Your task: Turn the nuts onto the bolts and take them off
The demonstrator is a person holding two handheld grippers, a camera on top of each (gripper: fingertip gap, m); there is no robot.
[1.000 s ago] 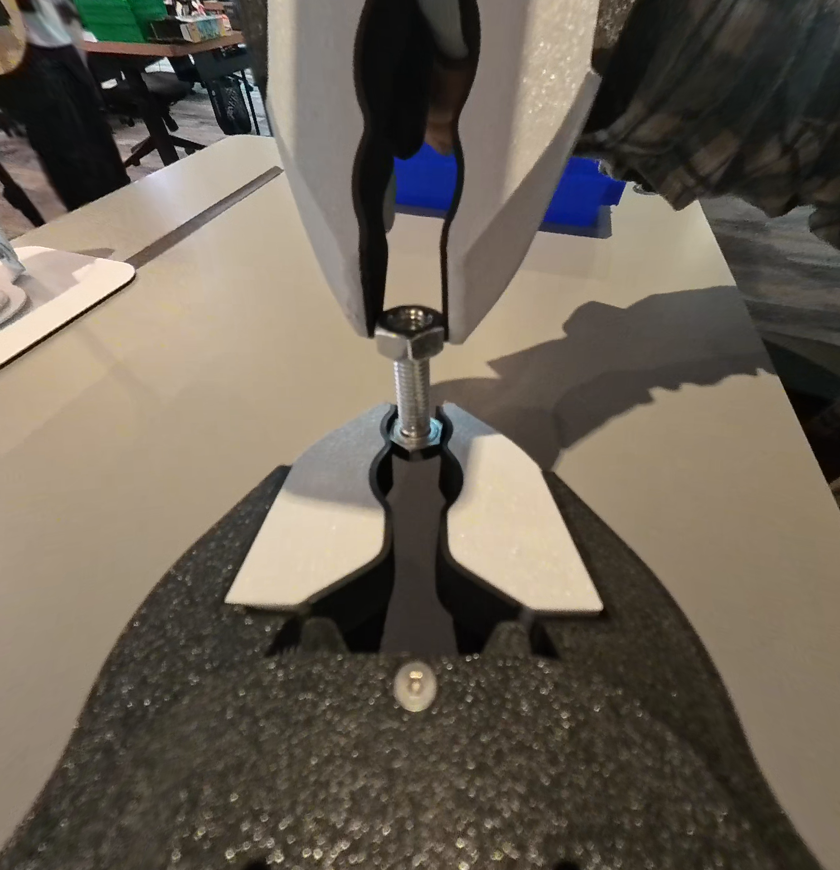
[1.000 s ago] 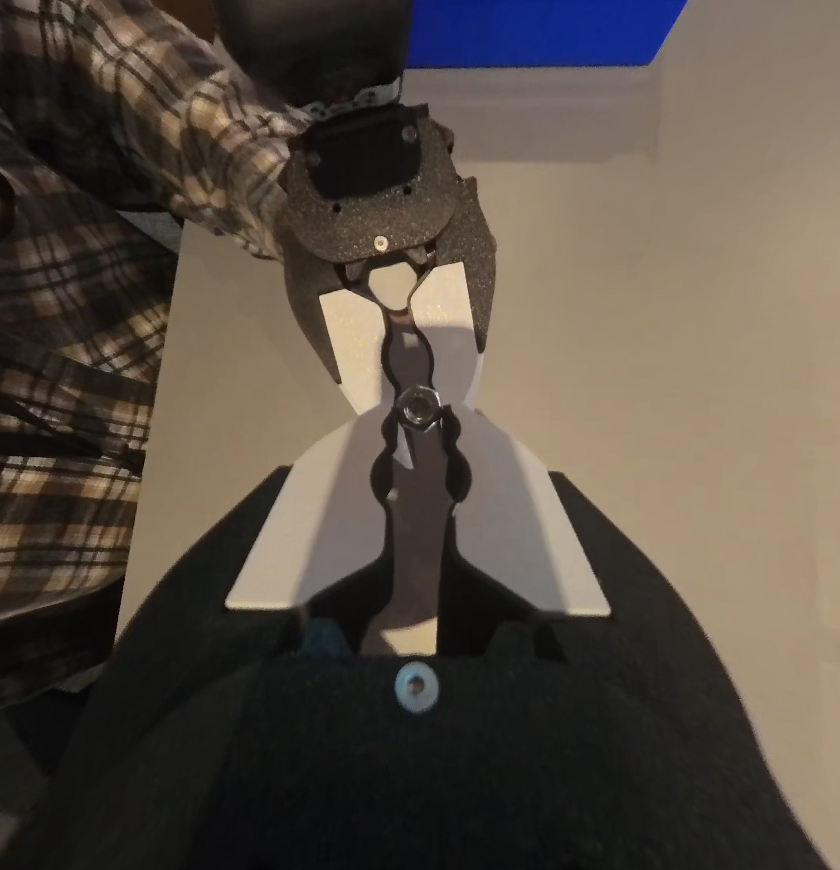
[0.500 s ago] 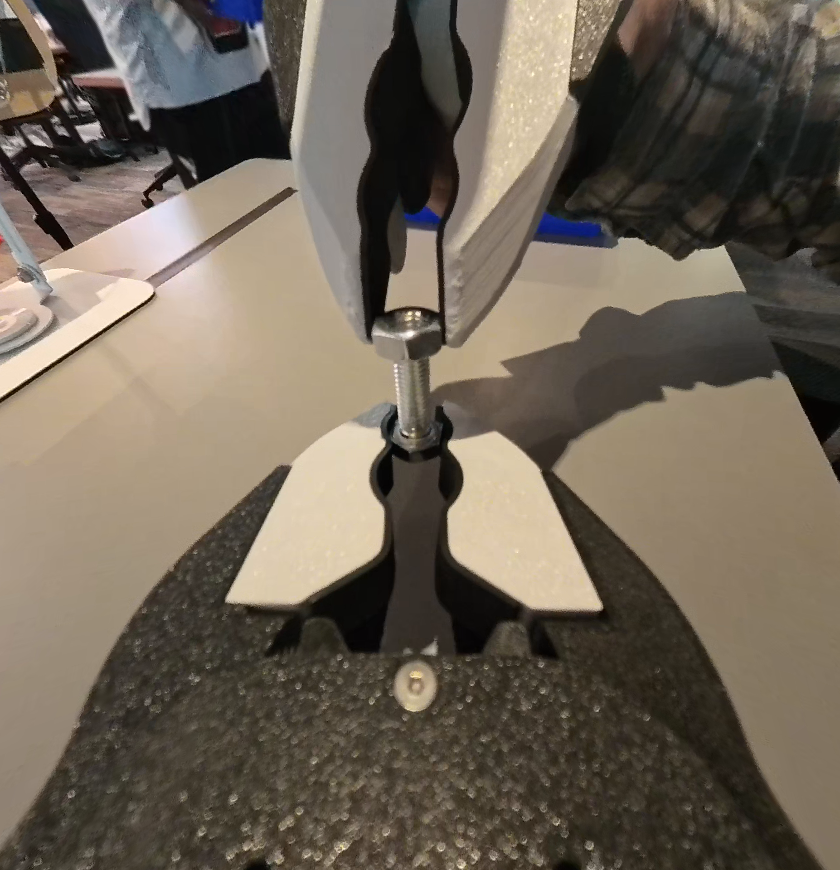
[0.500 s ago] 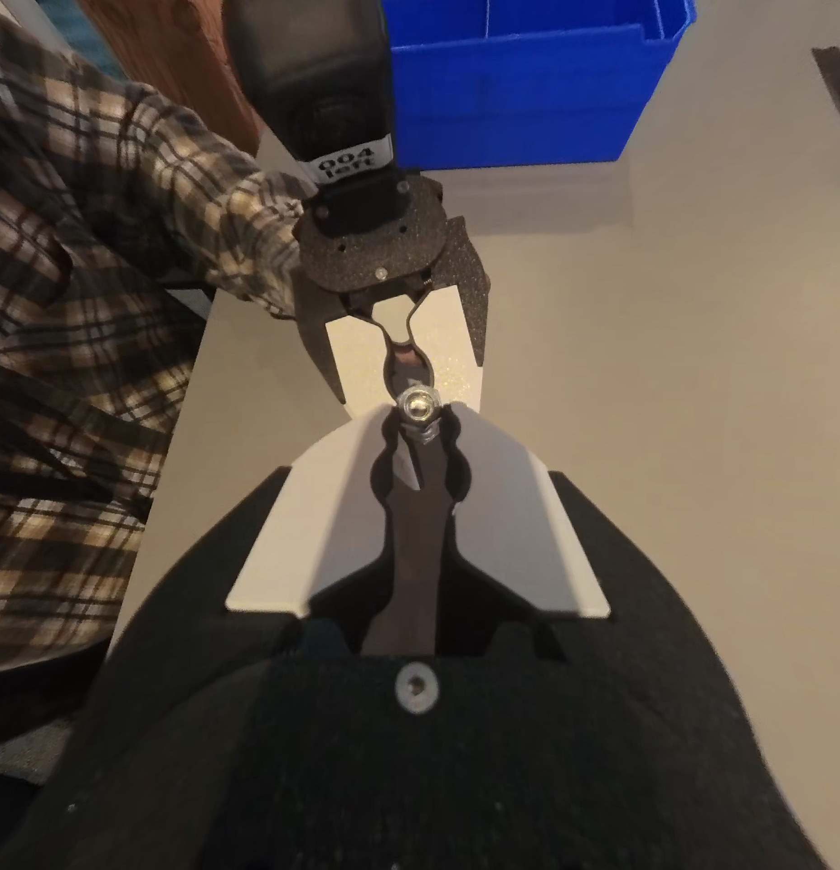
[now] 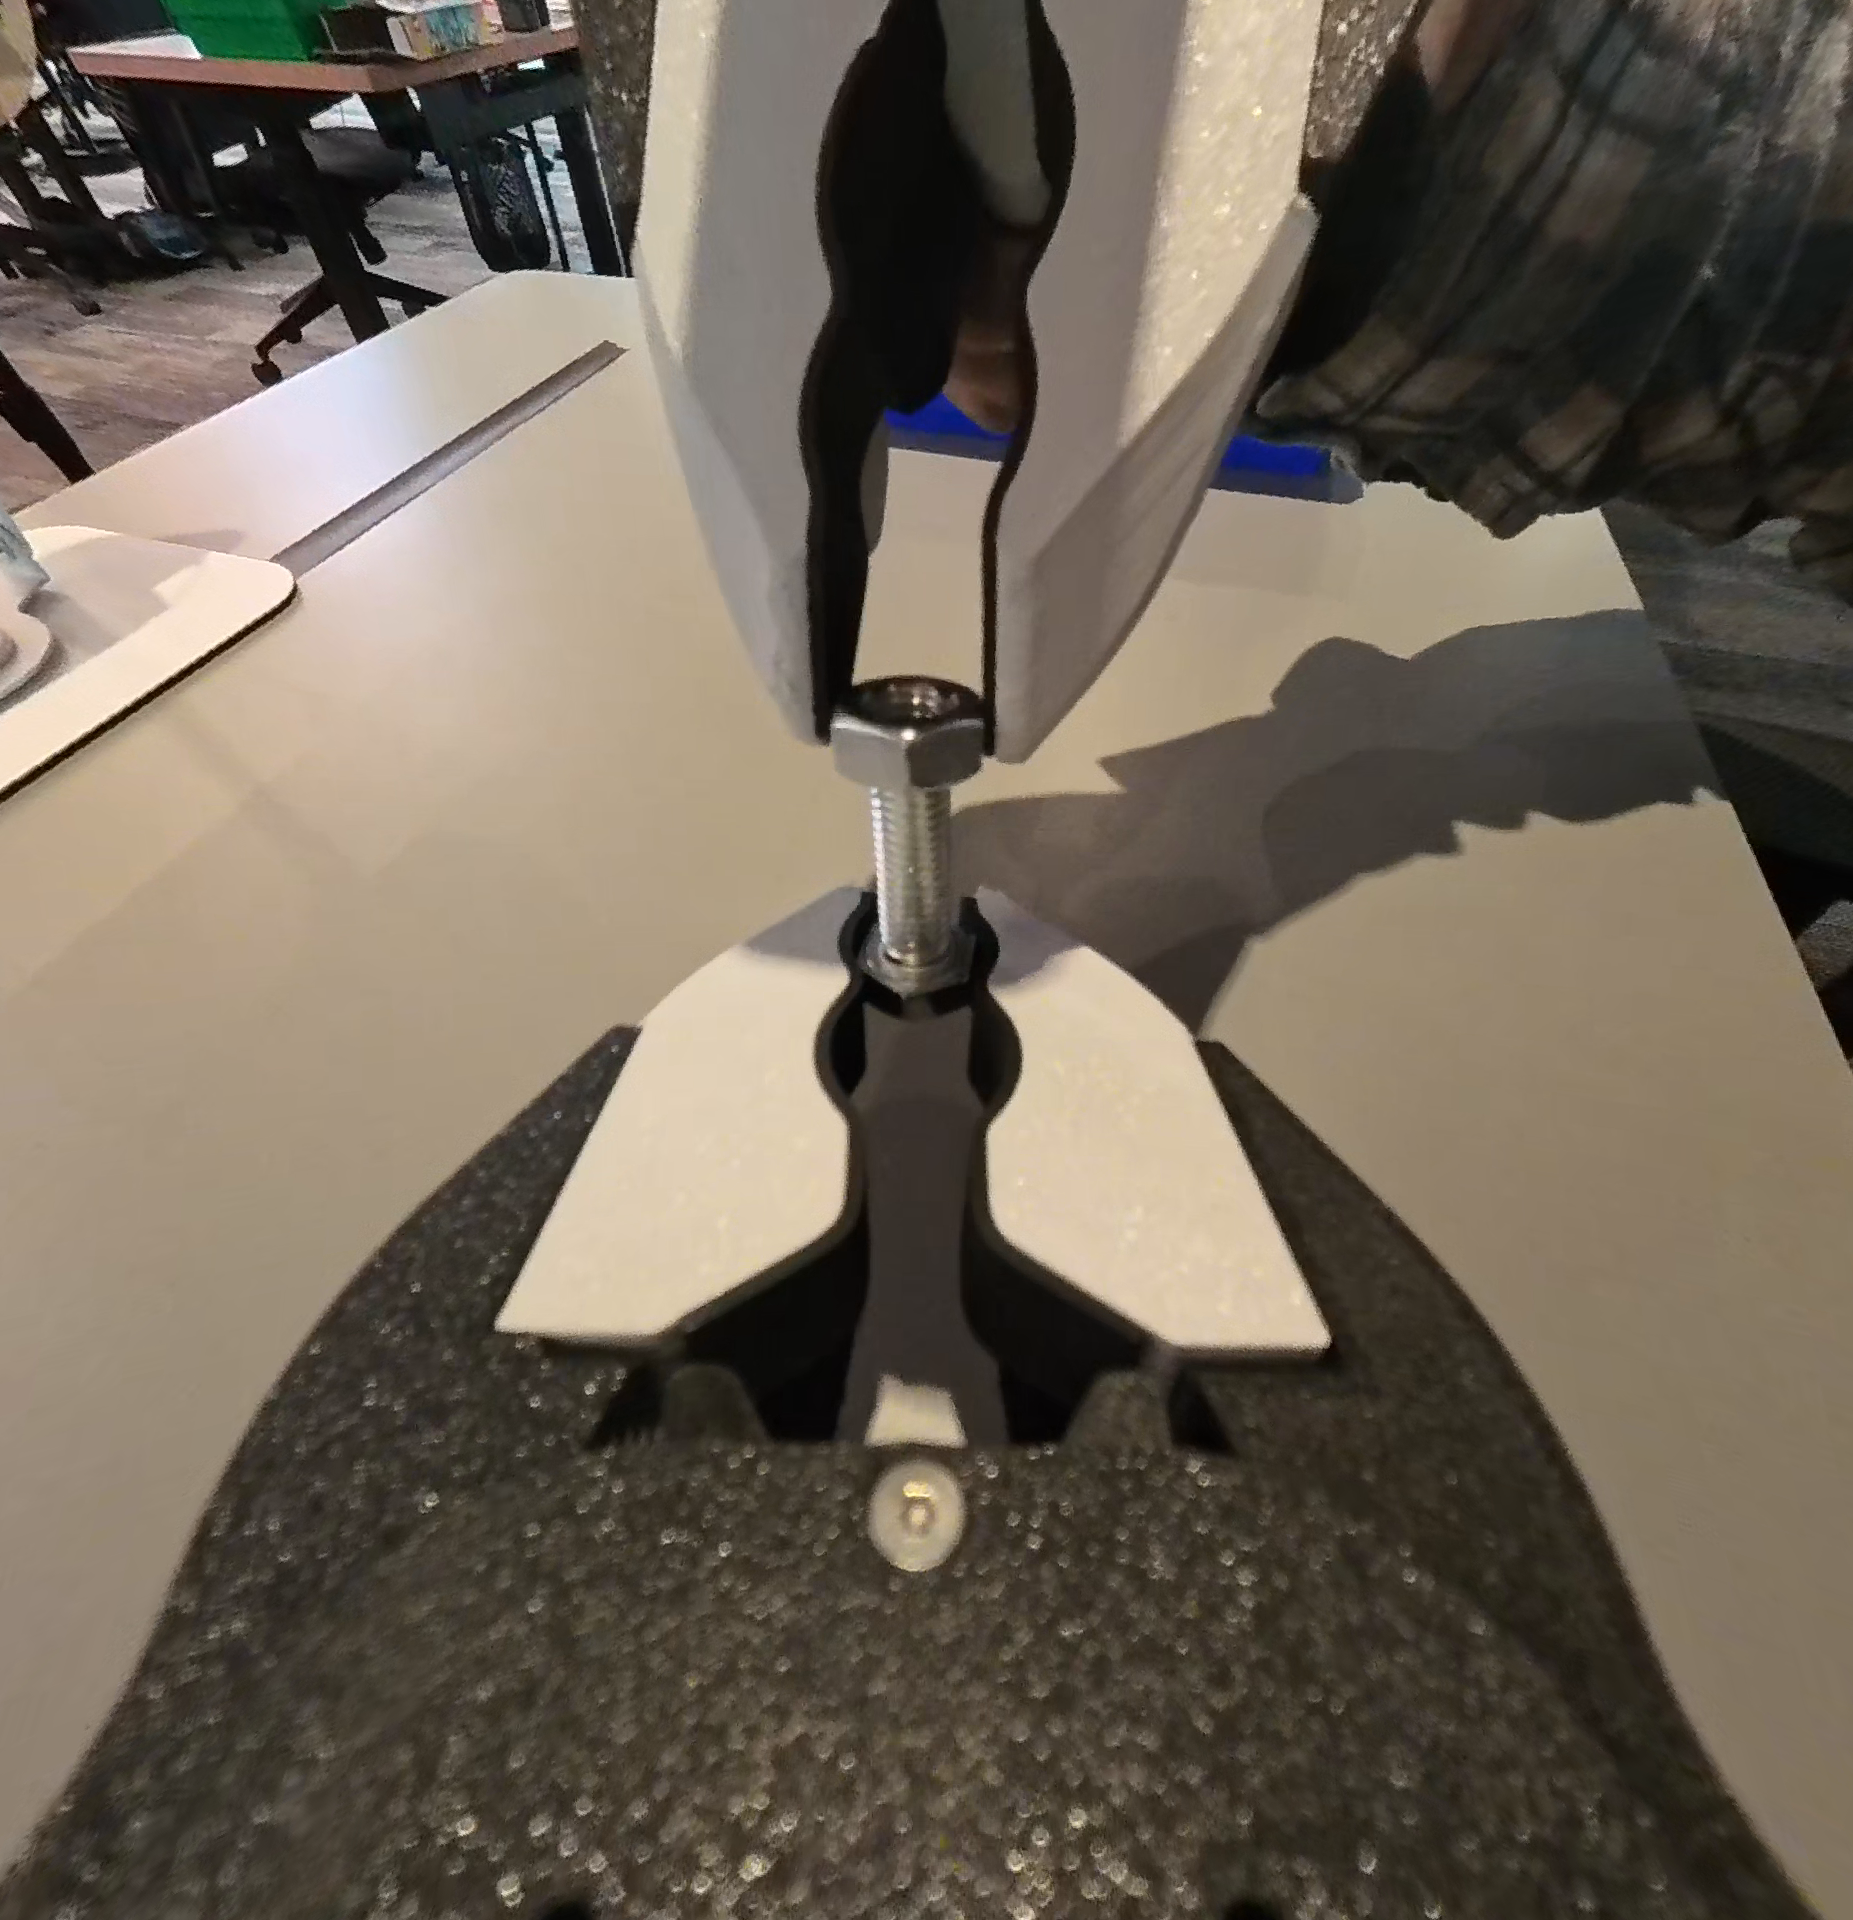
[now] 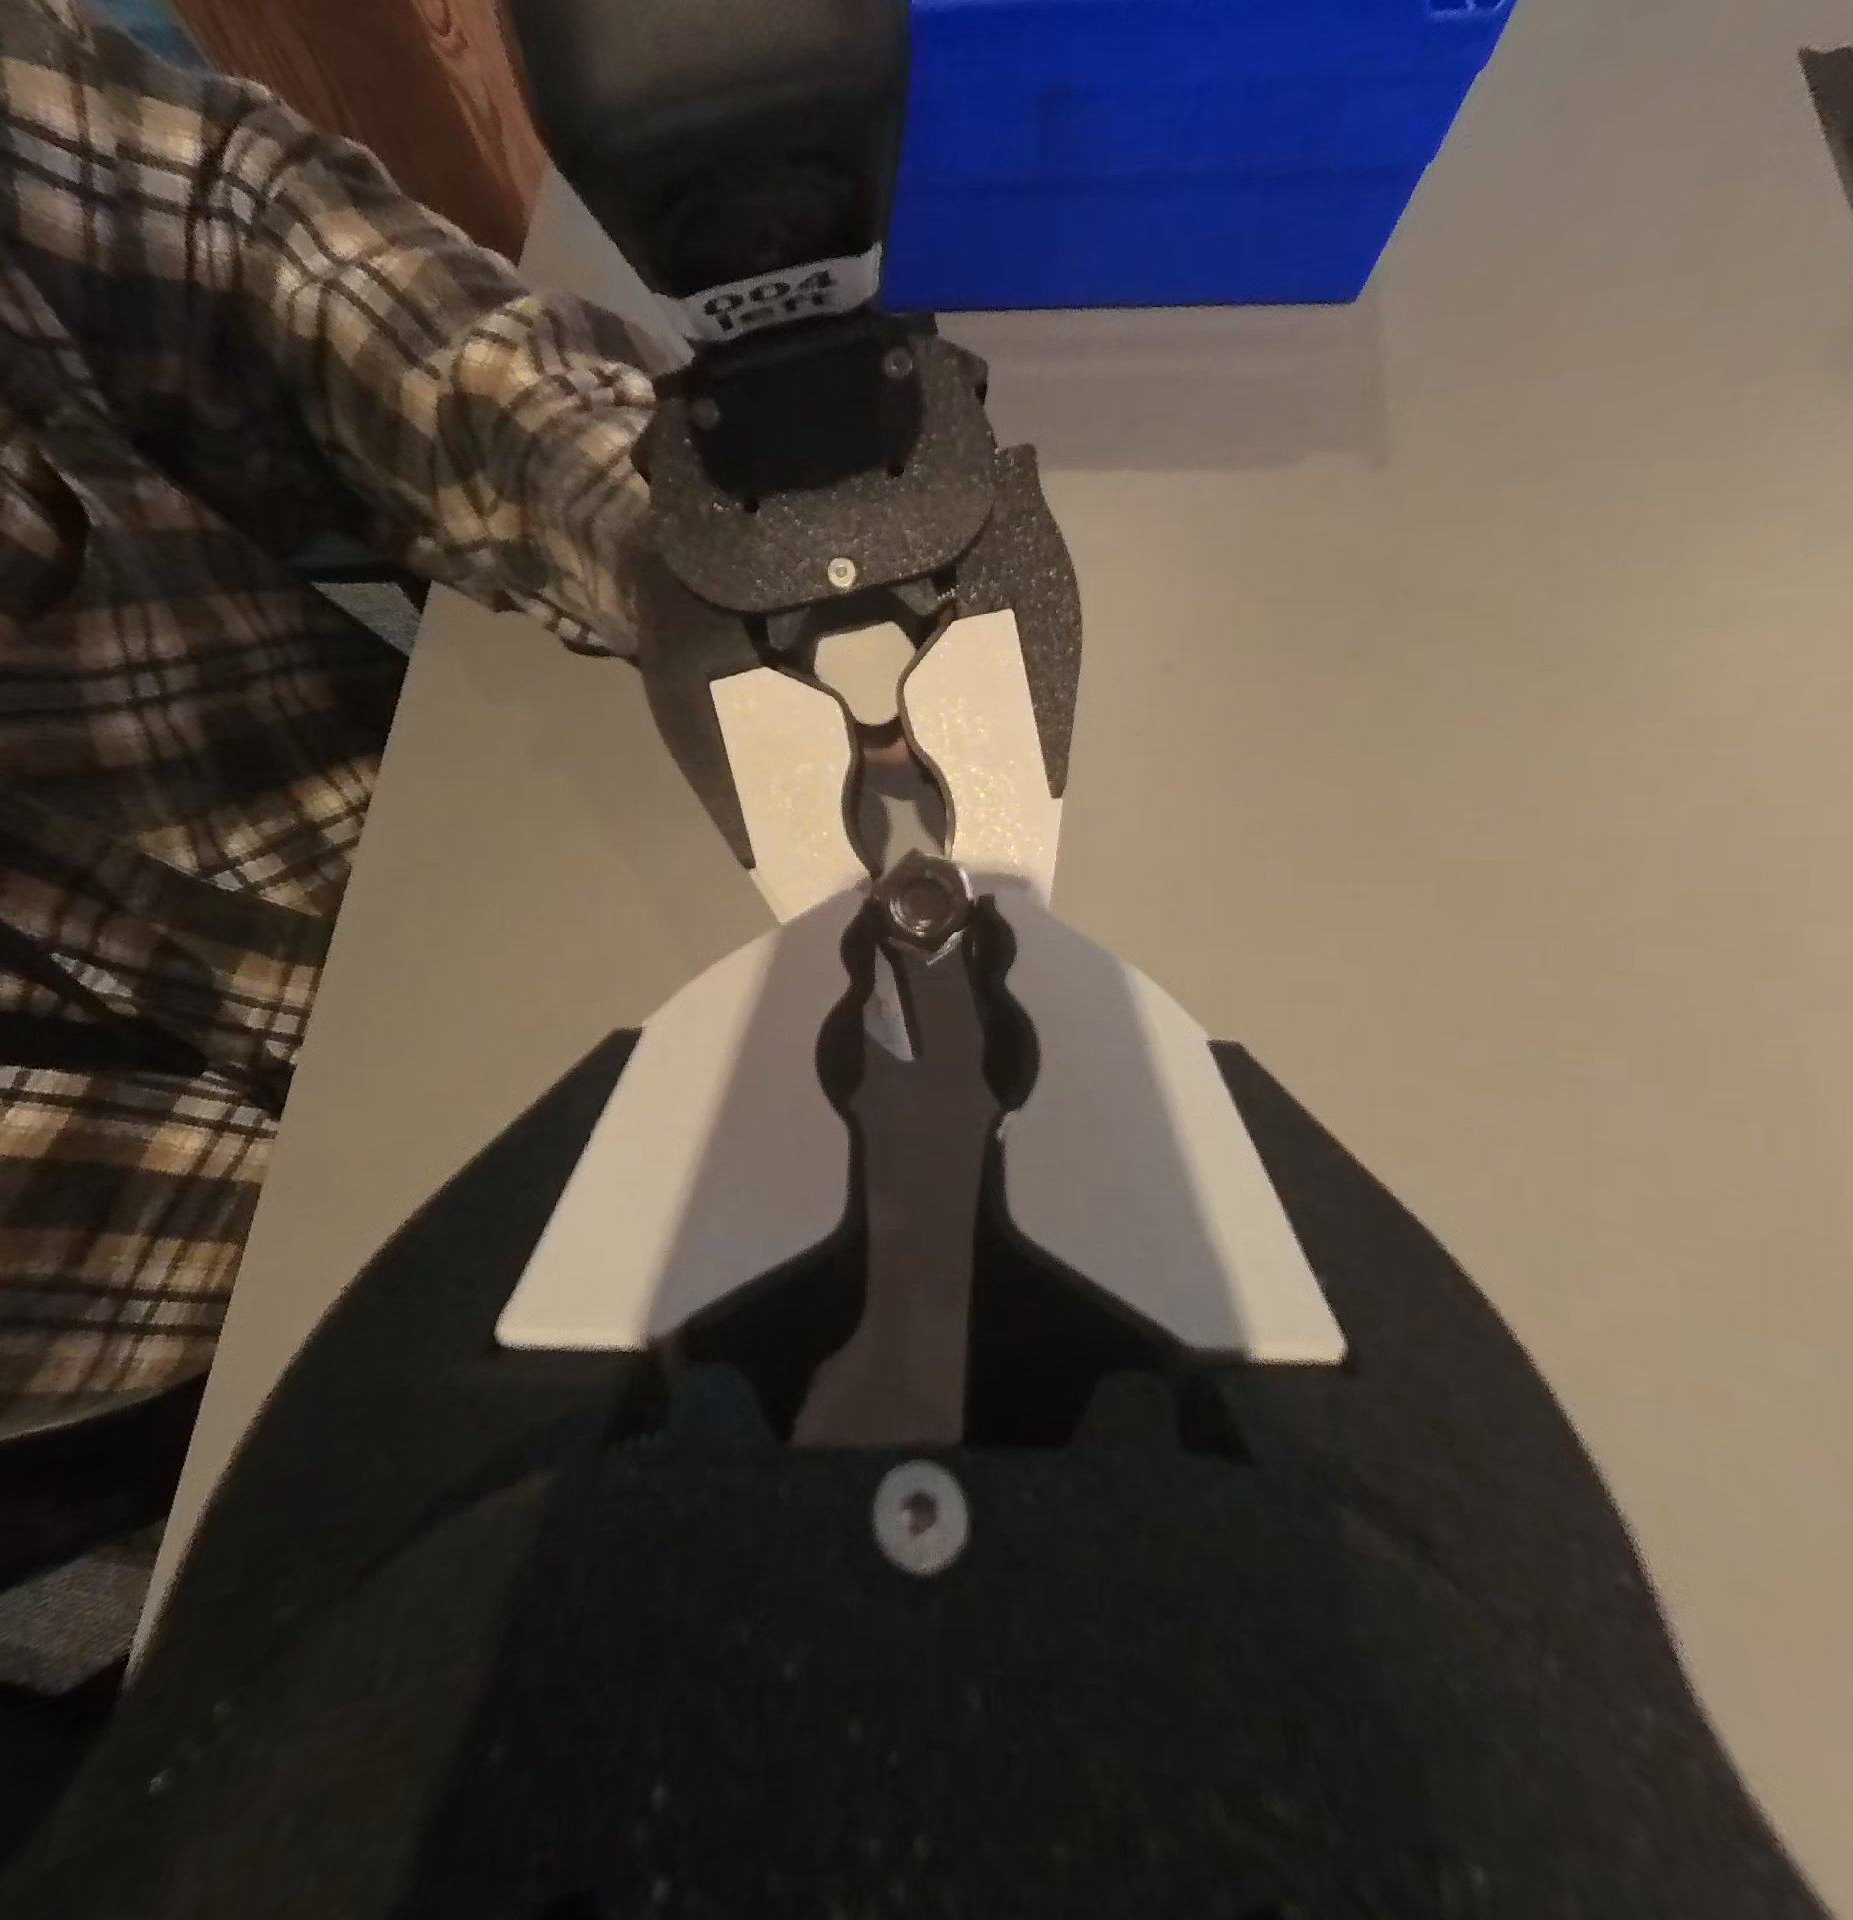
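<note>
A silver bolt [image 5: 909, 873] stands upright in the air between my two grippers, above the beige table [image 5: 382, 935]. My left gripper [image 5: 917, 961] is shut on the bolt's lower end. My right gripper [image 5: 906, 727] comes down from above and is shut on a hex nut [image 5: 906, 743] at the bolt's upper end. In the right wrist view I look down on the nut [image 6: 917, 909] between my right gripper's tips [image 6: 917, 928]. The left gripper [image 6: 906, 878] reaches in from the far side, just below it. The thread between nut and lower end is bare.
A blue bin [image 6: 1161, 156] stands at the far end of the table and also shows in the left wrist view [image 5: 1275, 457]. A white board [image 5: 122, 623] lies at the left. A plaid sleeve [image 6: 174, 520] holds the left gripper. The table edge [image 6: 309, 935] runs along the left. Some 5 centimeters of space lies between my two pairs of fingers.
Both grippers kept their hold. The right gripper twisted slightly about the bolt and back. The right view tilted, so more of the blue bin shows. The nut's height on the thread looks unchanged.
</note>
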